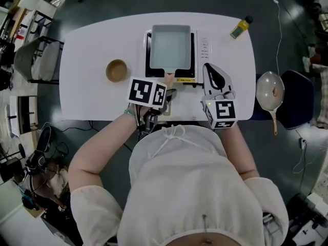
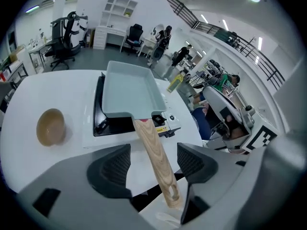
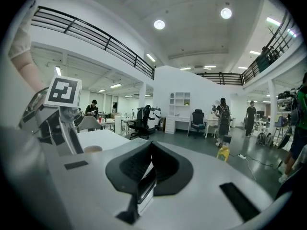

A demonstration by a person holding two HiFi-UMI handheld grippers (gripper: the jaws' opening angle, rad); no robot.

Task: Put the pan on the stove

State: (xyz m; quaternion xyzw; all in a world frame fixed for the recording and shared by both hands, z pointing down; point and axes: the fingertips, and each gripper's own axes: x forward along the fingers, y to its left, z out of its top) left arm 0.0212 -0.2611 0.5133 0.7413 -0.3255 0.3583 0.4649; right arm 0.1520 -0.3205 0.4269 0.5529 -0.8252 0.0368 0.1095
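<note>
Seen from beside the white worktop [image 1: 97, 40]: the rectangular pale-blue pan [image 1: 170, 46] is sitting flat on the black portable stove [image 2: 112, 125] at the far middle of the worktop. Its wooden handle [image 1: 168, 80] is pointing back toward the person and reaching past the near edge.

The left gripper [image 2: 152, 163] is hovering at that near edge, pitched down toward the stove. Its jaws are standing wide apart, one on each side of the handle's end, with a clear gap on both sides, so neither pad is pressing on the wood. The person's left hand [image 1: 145, 114] is holding this gripper close to the body. The forearm is angling in from the left and the elbow is pushed outward.

The right gripper [image 1: 214, 76] is lying just right of the stove's front corner, its nose pointing away from the person and looking level across the room. Its jaws are closed together on nothing. The right forearm is likewise bent, with the elbow out to the side.

A round wooden bowl [image 1: 117, 70] is resting left of the stove, apart from it. A yellow bottle [image 1: 241, 27] is lying at the far right corner of the worktop.
</note>
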